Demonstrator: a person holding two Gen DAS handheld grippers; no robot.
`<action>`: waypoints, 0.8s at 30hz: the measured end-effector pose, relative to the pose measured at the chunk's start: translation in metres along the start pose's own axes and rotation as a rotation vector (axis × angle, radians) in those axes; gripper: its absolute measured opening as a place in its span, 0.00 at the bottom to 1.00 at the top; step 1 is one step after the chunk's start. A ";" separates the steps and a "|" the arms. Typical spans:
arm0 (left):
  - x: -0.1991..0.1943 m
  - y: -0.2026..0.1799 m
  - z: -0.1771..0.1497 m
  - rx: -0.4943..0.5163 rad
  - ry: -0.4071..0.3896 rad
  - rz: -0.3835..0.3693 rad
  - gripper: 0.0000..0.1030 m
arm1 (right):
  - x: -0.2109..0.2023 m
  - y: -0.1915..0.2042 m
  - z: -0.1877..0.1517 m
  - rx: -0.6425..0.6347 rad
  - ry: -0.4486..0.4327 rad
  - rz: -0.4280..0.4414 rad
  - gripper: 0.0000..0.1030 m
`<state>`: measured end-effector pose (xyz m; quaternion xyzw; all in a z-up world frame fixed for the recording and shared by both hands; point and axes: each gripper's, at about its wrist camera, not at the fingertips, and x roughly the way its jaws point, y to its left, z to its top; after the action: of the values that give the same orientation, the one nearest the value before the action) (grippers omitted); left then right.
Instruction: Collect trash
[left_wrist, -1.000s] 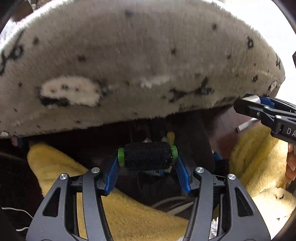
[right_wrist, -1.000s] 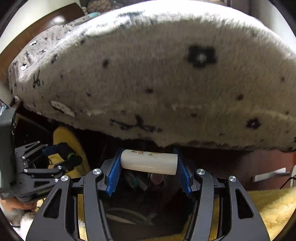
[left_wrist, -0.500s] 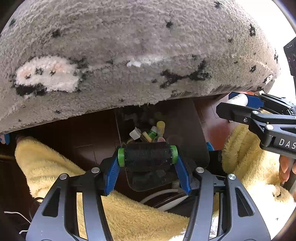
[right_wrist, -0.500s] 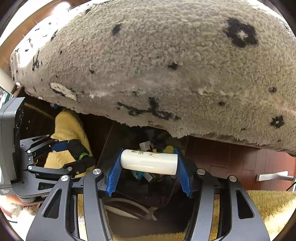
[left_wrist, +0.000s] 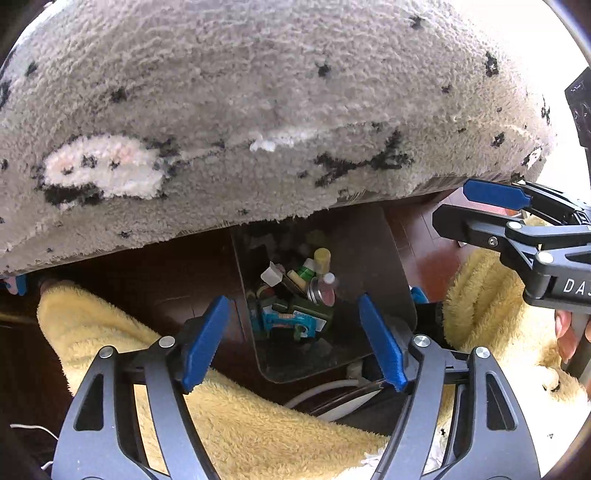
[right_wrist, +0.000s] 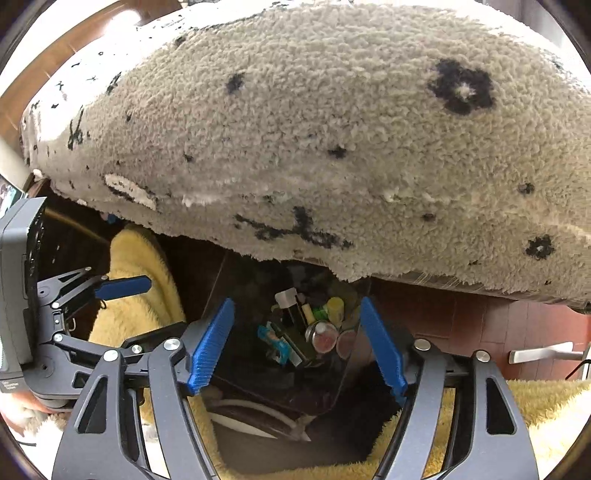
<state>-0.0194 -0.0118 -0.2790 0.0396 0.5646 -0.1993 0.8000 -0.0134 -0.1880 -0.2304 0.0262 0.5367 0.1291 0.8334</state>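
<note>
Both the left gripper (left_wrist: 295, 339) and the right gripper (right_wrist: 295, 343) are seen opening with nothing between the jaws, directly above the dark bin (left_wrist: 369, 258) where bottles and wrappers (left_wrist: 295, 295) are already collected, so little seems left

Daylight fell strongly on the shaggy grey rug (left_wrist: 258, 110), blowing out to white glare past its upper right edge in the left view and its upper left in the right view. Beneath the rug, the dark bin (right_wrist: 280, 354) sat in deep shadow. Fisheye curvature bowed everything, with black vignetting at the corners; focus stayed sharp.
</note>
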 end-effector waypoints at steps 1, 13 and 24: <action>-0.003 0.000 0.001 0.000 -0.004 0.001 0.69 | -0.002 0.000 0.001 0.000 -0.005 -0.004 0.71; -0.065 0.005 0.030 -0.023 -0.170 0.076 0.87 | -0.053 -0.013 0.017 0.026 -0.175 -0.125 0.87; -0.188 0.001 0.078 -0.041 -0.541 0.179 0.92 | -0.175 -0.030 0.054 0.052 -0.553 -0.250 0.97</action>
<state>-0.0027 0.0175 -0.0785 0.0182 0.3291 -0.1197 0.9365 -0.0271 -0.2543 -0.0577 0.0154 0.2915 -0.0005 0.9564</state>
